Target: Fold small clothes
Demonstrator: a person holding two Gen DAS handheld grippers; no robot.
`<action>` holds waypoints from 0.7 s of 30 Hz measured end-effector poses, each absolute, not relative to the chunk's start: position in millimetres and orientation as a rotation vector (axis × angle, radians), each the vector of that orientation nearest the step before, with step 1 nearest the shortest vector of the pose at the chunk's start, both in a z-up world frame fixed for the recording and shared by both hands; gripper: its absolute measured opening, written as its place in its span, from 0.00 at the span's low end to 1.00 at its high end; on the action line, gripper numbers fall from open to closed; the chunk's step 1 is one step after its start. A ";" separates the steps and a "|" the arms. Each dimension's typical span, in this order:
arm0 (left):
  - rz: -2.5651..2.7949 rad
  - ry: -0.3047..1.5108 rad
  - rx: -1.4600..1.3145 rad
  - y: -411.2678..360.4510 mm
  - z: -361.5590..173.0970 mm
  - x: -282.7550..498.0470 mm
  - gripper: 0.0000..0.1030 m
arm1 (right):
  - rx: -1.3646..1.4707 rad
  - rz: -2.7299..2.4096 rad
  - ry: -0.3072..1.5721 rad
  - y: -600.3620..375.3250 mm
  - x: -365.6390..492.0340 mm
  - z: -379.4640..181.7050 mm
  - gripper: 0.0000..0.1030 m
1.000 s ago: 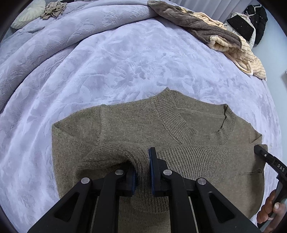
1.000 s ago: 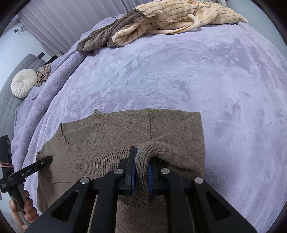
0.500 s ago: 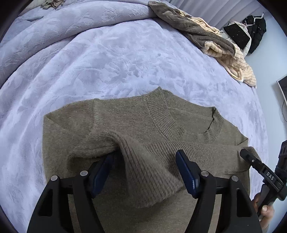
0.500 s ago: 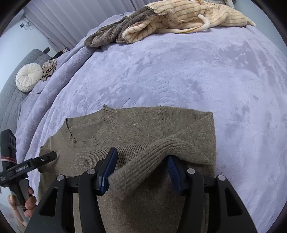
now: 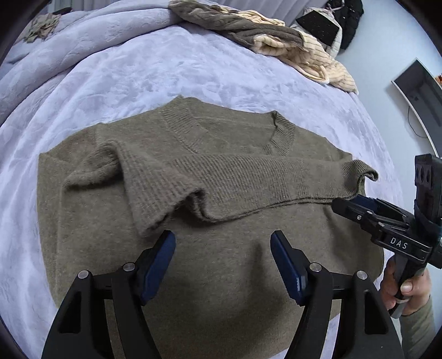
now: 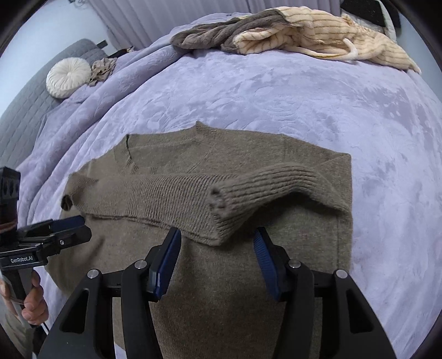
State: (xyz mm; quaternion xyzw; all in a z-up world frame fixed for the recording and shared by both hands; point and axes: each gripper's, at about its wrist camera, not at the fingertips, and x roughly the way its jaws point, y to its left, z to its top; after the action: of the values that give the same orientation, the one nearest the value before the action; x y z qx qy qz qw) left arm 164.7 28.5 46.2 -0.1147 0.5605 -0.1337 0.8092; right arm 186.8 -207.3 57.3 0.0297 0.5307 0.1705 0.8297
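An olive-brown knit sweater (image 5: 221, 262) lies flat on the lavender bedspread (image 5: 165, 74), neck away from me, both sleeves folded across its chest. My left gripper (image 5: 222, 243) is open and empty just below the left sleeve's cuff (image 5: 154, 204). My right gripper (image 6: 216, 243) is open and empty just below the right sleeve's cuff (image 6: 232, 204). The sweater also shows in the right wrist view (image 6: 221, 290). Each gripper shows in the other's view, at the sweater's side edges: the right one (image 5: 356, 210), the left one (image 6: 66, 229).
A pile of brown and cream striped clothes (image 6: 290, 36) lies at the far edge of the bed. A round white cushion (image 6: 69, 77) and a small beige garment (image 6: 102, 69) sit at the far left. Dark items (image 5: 331, 22) stand beyond the bed.
Both grippers were shut on the sleeve cuffs a second ago. They have opened, let the sleeves drop onto the sweater's chest, and drawn back toward the hem.
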 end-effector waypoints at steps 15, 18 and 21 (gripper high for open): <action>-0.179 1.170 -0.316 53.7 51.6 226.2 0.70 | -0.024 0.375 1.085 -192.1 227.8 69.8 0.57; -0.158 1.176 -0.332 61.4 46.9 234.9 0.70 | -0.012 0.359 1.087 -194.1 239.5 67.3 0.57; -0.127 1.179 -0.345 69.5 42.1 242.8 0.70 | 0.009 0.338 1.079 -197.0 251.9 65.8 0.57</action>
State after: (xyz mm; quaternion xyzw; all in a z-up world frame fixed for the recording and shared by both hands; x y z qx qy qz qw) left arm 242.8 69.5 42.1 -0.1618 0.5528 -0.0595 0.8153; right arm 251.9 -197.0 65.8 0.0043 0.5112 0.1599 0.8445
